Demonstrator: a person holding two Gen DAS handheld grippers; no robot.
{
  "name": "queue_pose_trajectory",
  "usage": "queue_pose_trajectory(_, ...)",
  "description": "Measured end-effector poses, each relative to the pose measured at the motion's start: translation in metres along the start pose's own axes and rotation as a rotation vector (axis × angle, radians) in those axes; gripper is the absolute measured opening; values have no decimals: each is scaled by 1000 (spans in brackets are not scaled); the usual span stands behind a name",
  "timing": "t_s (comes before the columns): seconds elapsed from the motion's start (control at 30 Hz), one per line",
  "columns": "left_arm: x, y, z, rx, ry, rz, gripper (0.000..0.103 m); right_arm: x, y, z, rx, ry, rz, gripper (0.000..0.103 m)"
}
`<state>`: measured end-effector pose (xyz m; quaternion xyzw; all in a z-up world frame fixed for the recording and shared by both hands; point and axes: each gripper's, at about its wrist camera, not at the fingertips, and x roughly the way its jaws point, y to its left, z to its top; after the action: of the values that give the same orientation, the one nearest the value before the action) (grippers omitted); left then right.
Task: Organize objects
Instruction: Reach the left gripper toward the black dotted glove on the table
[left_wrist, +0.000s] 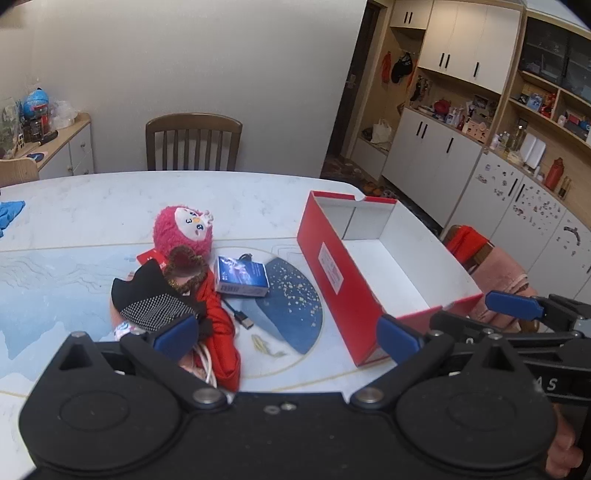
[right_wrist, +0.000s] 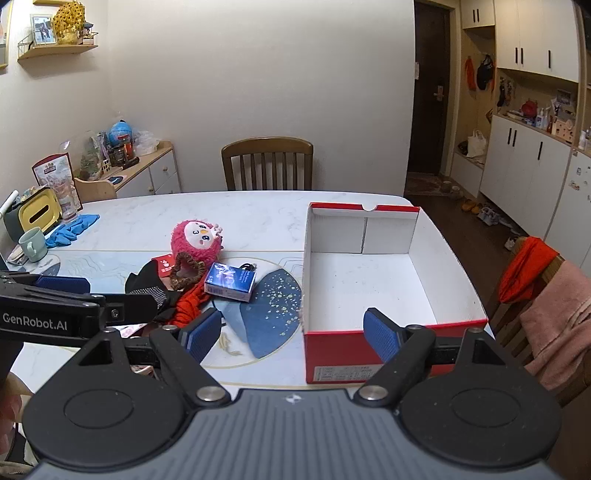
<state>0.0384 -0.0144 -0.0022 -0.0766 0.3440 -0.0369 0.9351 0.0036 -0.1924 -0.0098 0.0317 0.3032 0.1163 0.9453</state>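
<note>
Both grippers are held tilted downward, side by side. The left gripper (left_wrist: 288, 334) is spread wide with nothing between its pads, and the right gripper (right_wrist: 291, 334) is likewise held open and empty just beside it.

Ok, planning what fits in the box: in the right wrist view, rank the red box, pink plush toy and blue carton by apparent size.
1. red box
2. pink plush toy
3. blue carton

The box sits nearer the camera, but it is clearly largest.
</note>
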Motion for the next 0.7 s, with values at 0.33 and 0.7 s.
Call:
queue_pose_trajectory(0.33, 37, -18, 15, -56, 6, 69, 102, 43, -49, 21, -33, 45, 16, 84)
queue_pose_trajectory(0.7, 67, -6, 23, -159, 28, 211, 102, 103, -148, 34, -19, 124, -122, 84)
